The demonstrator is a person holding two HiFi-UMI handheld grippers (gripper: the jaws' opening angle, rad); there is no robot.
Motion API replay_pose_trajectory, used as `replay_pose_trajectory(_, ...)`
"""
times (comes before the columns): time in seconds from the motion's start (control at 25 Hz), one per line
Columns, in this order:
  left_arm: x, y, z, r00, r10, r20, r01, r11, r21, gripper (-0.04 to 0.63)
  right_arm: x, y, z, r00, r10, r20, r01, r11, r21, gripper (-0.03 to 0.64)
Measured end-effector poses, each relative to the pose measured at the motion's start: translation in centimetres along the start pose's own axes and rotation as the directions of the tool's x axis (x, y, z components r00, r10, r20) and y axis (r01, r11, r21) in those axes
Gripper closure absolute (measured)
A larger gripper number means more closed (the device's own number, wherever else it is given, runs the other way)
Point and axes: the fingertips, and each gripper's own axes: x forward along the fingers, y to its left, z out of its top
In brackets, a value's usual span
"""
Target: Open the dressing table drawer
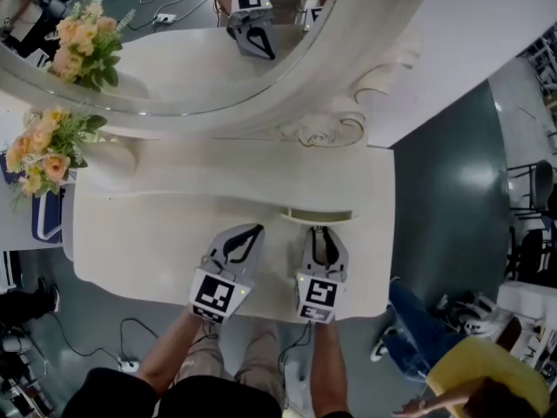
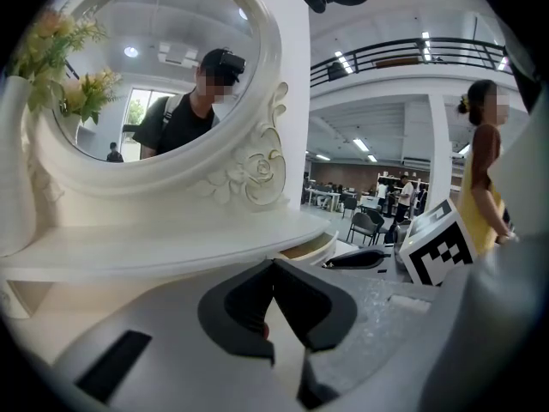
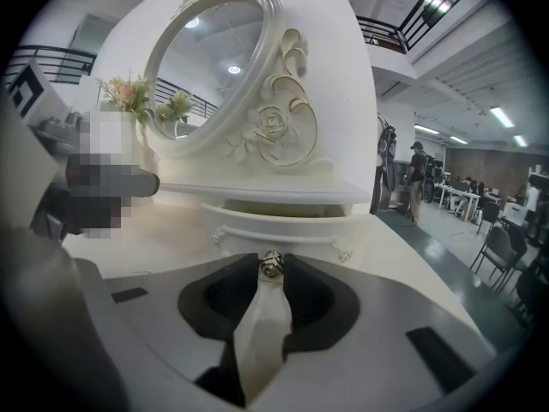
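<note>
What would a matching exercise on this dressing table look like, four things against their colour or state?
Things:
1 drawer
2 right gripper
3 left gripper
4 flowers

States:
A shut, nothing between its jaws
B pulled partly out
C peach and yellow
D shut on the drawer knob

Pairs: 1-B; 2-D; 3-A; 4-C

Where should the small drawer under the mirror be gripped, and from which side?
By the small metal knob at the centre of the drawer front, straight from the front, a jaw on each side. The curved front offers no other hold. The right gripper pinches it that way.
</note>
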Motion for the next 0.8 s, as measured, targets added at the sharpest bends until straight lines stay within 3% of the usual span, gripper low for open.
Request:
replay_pose_trajectory(0.4, -0.6, -0.5, 0.4, 1.000, -0.004, 0.026, 0.003, 0.999, 0.043, 0.596, -1.2, 0.2, -0.6, 1.000, -0.002, -0.005, 0.002, 1.000, 0.005, 0.525)
replay_pose_trajectory(0.8, -1.3, -1.2, -0.2, 1.000, -0.010, 0.006, 0.010, 1.000, 0.013, 0.596, -2.0, 0.3, -1.1, 1.000, -0.007, -0.001, 0.007, 1.000, 0.007, 0.525)
